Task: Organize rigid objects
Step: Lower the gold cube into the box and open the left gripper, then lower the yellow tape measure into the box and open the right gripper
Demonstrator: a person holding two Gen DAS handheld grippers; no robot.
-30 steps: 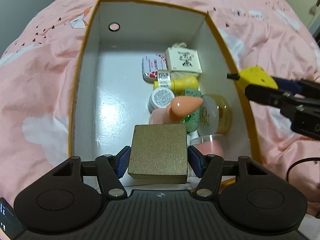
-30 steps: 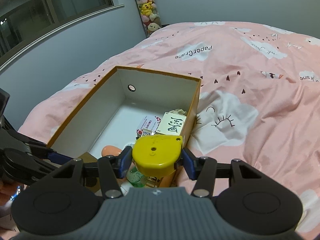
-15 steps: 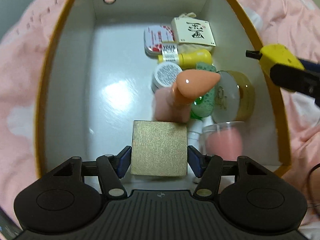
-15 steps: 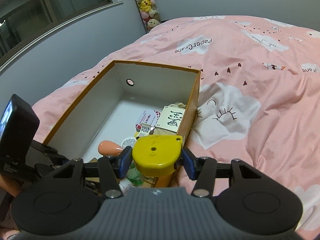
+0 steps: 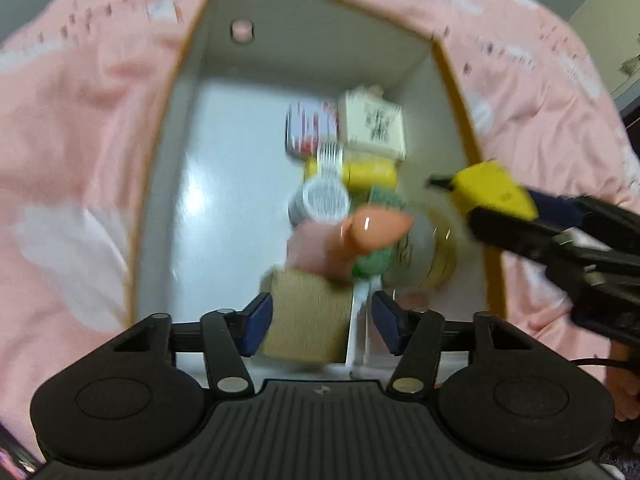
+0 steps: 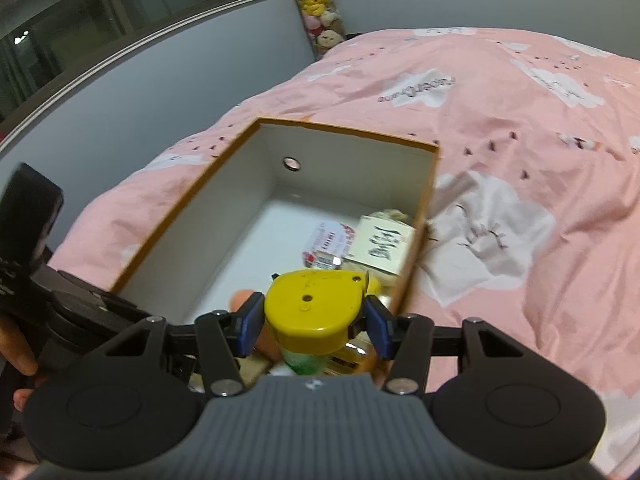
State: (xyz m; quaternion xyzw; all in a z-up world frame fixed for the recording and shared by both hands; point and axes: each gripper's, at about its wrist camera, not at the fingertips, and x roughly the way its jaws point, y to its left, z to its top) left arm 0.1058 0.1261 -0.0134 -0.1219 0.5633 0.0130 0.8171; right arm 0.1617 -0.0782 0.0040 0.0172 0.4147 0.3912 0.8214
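An orange-rimmed cardboard box (image 5: 456,92) with white inside lies on the pink bed; it also shows in the right wrist view (image 6: 344,130). The gold square box (image 5: 306,316) rests on the box floor at the near end, between the fingers of my left gripper (image 5: 322,322), which is open and above it. My right gripper (image 6: 312,320) is shut on a yellow tape measure (image 6: 316,306) over the box's right wall; it also shows in the left wrist view (image 5: 494,190). Inside are an orange teardrop piece (image 5: 372,230), a yellow bottle (image 5: 366,172) and a cream card box (image 5: 372,124).
The pink bedspread (image 6: 520,140) surrounds the box. A red-and-white tin (image 5: 308,128), a round labelled jar (image 5: 324,200), a green item (image 5: 374,260) and a gold round case (image 5: 438,252) crowd the box's right half. The left half of the box floor (image 5: 216,200) is bare white.
My left gripper opened and let go of the gold box, which now lies on the box floor, then drew back upward. My right gripper moved forward over the box with the tape measure.
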